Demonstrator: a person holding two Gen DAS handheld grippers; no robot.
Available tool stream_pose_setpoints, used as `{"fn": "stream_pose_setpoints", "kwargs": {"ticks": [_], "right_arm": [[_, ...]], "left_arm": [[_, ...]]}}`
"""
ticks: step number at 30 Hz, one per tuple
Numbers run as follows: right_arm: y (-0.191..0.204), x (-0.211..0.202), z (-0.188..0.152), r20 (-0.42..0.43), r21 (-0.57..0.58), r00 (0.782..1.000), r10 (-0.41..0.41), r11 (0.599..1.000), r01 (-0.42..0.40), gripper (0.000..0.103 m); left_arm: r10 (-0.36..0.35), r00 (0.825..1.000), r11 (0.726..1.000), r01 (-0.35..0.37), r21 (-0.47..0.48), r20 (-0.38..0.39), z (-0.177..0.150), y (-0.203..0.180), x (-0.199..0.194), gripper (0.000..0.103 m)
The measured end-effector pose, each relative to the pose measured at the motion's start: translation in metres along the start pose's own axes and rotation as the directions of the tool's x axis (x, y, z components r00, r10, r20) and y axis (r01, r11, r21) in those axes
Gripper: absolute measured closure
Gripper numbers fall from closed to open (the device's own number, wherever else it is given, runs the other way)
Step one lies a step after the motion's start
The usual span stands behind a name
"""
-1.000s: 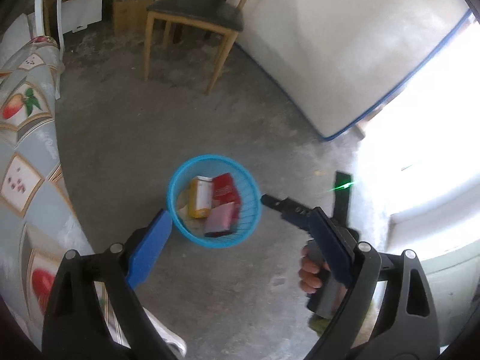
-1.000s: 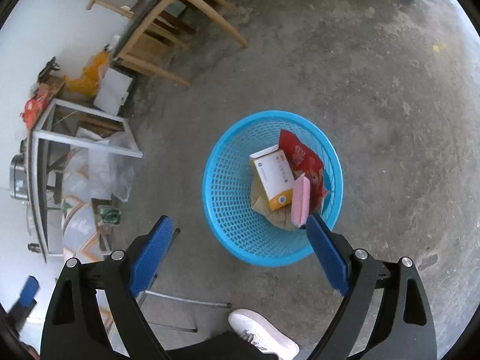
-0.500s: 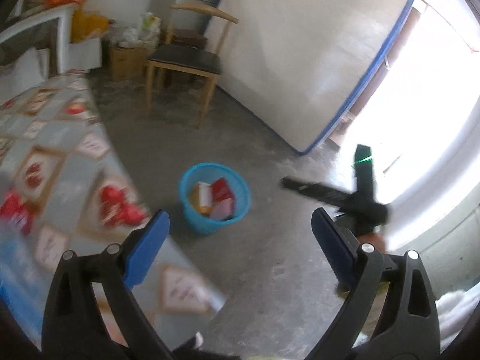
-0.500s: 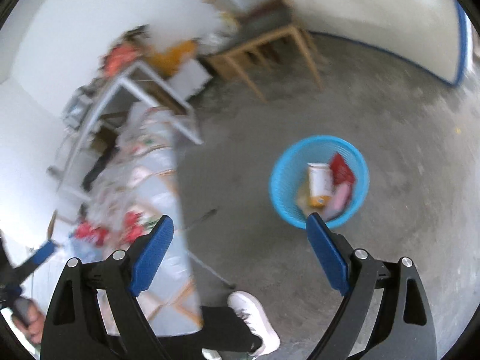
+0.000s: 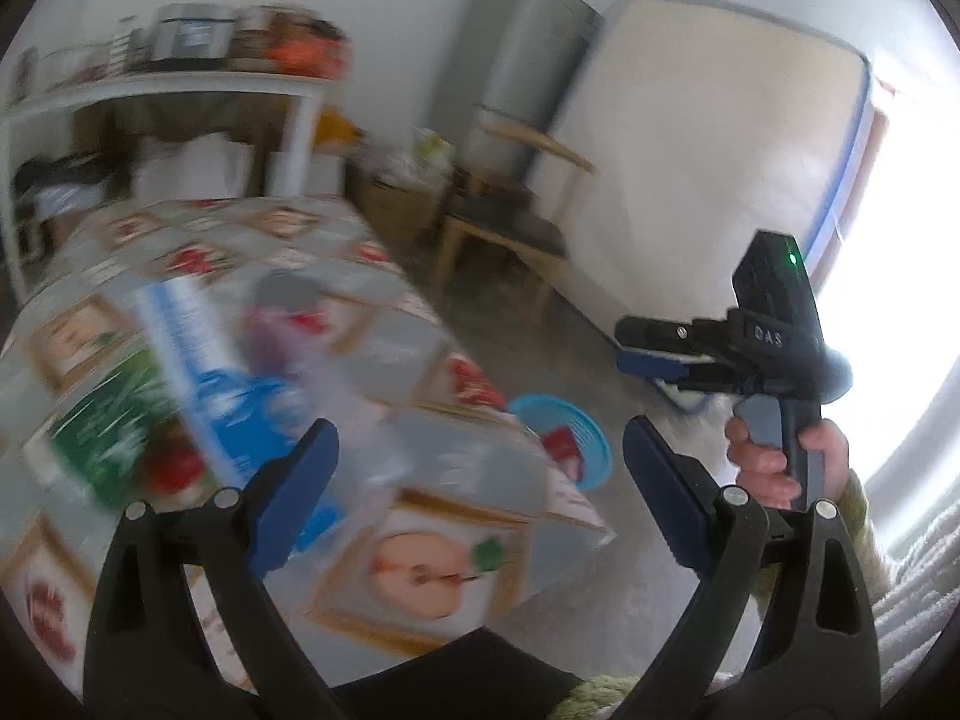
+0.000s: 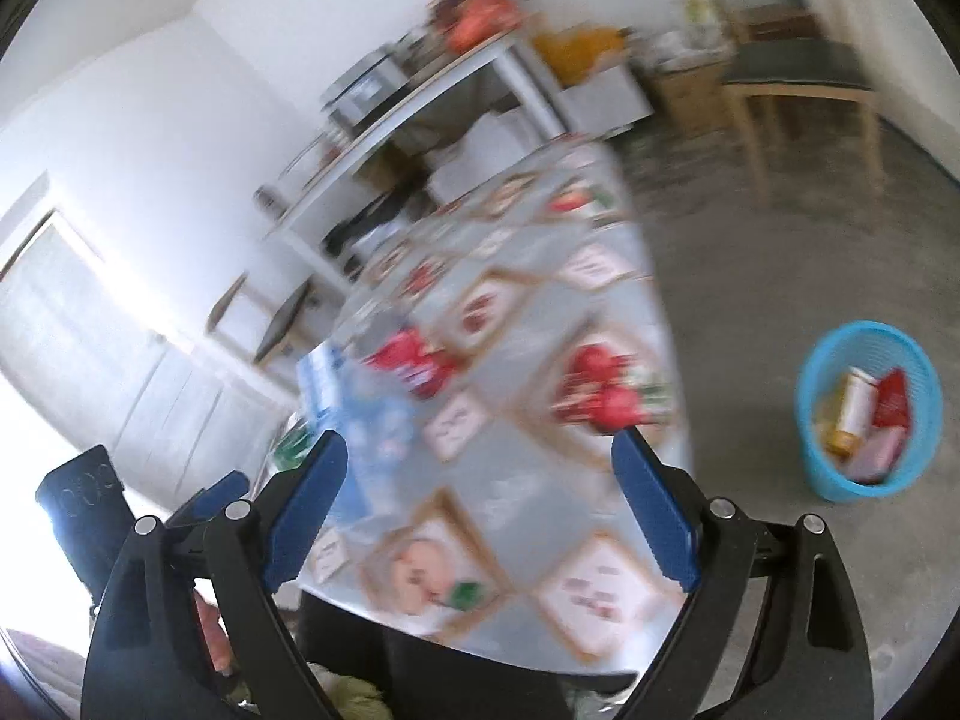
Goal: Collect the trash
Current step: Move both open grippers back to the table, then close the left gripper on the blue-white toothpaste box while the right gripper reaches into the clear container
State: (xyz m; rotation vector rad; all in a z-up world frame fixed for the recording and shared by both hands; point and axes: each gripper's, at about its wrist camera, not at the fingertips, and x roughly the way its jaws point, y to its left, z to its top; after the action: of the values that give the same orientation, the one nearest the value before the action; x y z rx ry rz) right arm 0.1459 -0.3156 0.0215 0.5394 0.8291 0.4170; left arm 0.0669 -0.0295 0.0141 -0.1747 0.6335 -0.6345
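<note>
A blue mesh basket (image 6: 811,420) stands on the concrete floor right of the table, holding a yellow-white box (image 6: 852,408) and red and pink packets. In the left wrist view the basket (image 5: 591,441) peeks out past the table's corner. Blurred litter lies on the fruit-print tablecloth (image 6: 540,300): a blue-white packet (image 6: 333,384), a red packet (image 6: 414,360), a green one (image 5: 102,426). My left gripper (image 5: 480,498) is open and empty above the table. My right gripper (image 6: 480,507) is also open and empty over the table's near edge.
A wooden chair (image 6: 798,78) stands at the back right, with a mattress (image 5: 720,150) leaning on the wall and a grey fridge (image 5: 516,60) beside it. A cluttered white shelf (image 6: 420,96) stands behind the table. A hand (image 5: 774,462) holds the right gripper's handle.
Both cameras swung up and away from the basket on the floor toward the table. The basket now sits off to the right. Both grippers stayed open and empty.
</note>
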Motion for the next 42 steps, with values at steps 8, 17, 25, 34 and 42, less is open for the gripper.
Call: {"fn": "stream_pose_setpoints", "kwargs": {"ticks": [8, 17, 25, 34, 42], "right_arm": [[0.073, 0.073, -0.002, -0.137, -0.107, 0.99, -0.016, 0.994, 0.001, 0.015], [0.095, 0.123, 0.013, -0.19, -0.092, 0.98, -0.059, 0.995, 0.042, 0.015], [0.095, 0.153, 0.015, -0.24, -0.104, 0.963, -0.125, 0.989, 0.102, 0.015], [0.103, 0.169, 0.008, -0.281, -0.172, 0.939, -0.198, 0.973, 0.153, 0.029], [0.099, 0.16, 0.002, -0.288, -0.152, 0.939, -0.187, 0.977, 0.148, 0.057]], "left_arm": [[0.104, 0.993, 0.974, -0.09, -0.206, 0.056, -0.025, 0.082, -0.027, 0.011], [0.105, 0.994, 0.929, -0.089, -0.359, 0.025, -0.013, 0.136, 0.014, 0.021], [0.104, 0.991, 0.897, -0.129, -0.422, -0.08, -0.003, 0.157, 0.06, 0.031], [0.098, 0.979, 0.865, -0.172, -0.471, -0.179, -0.01, 0.162, 0.087, 0.045], [0.072, 0.981, 0.859, -0.153, -0.489, -0.181, -0.014, 0.155, 0.086, 0.054]]}}
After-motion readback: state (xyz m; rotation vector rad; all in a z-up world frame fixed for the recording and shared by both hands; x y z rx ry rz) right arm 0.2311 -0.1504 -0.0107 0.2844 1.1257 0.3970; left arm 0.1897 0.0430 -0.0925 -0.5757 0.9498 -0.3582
